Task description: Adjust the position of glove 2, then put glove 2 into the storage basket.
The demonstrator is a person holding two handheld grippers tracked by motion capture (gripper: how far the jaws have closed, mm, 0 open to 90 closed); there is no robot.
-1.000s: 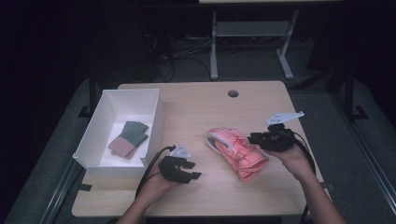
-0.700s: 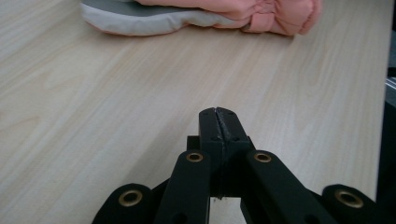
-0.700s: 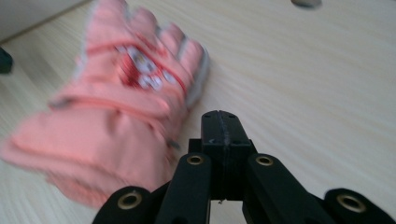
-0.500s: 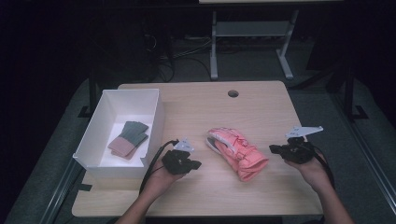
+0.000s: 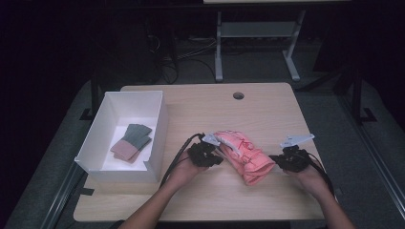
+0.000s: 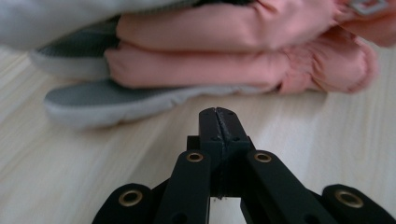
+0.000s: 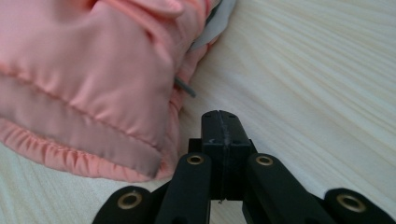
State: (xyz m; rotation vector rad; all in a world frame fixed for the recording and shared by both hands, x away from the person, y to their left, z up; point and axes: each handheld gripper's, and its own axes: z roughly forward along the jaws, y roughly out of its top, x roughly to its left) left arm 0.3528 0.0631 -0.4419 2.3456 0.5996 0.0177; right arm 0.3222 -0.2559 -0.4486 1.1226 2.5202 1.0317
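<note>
- Our left gripper [image 6: 218, 122] has its jaws pressed flat together with nothing between them; the tip sits low over the wood, just short of the grey palm edge of the pink ski gloves [image 6: 243, 56] that lie across the top of that frame.
- Our right gripper [image 7: 219, 125] is likewise fully closed and empty, its tip just beside the gathered cuff end of the gloves [image 7: 88, 88], at the upper left of its view.
- From above, the left gripper [image 5: 206, 155] and right gripper [image 5: 291, 160] flank the gloves [image 5: 243, 152], which lie right of centre on the table [image 5: 267, 109], tilted from upper left to lower right.
- Both pairs of jaws came together within the last second, on air rather than cloth, so we judge the step in hand is nudging or squaring the pair, not lifting it.
- To do it well, we should keep both tips low and level, press in from both ends evenly, and avoid catching the small dark loop [image 7: 185, 88] at the cuff; it may be a cord or clip, the view is too blurred to say.
- If the pair is bound for the white box [image 5: 157, 124] at the left, where a folded green and pink cloth item [image 5: 132, 141] already lies, we must open the jaws before taking hold.
</note>
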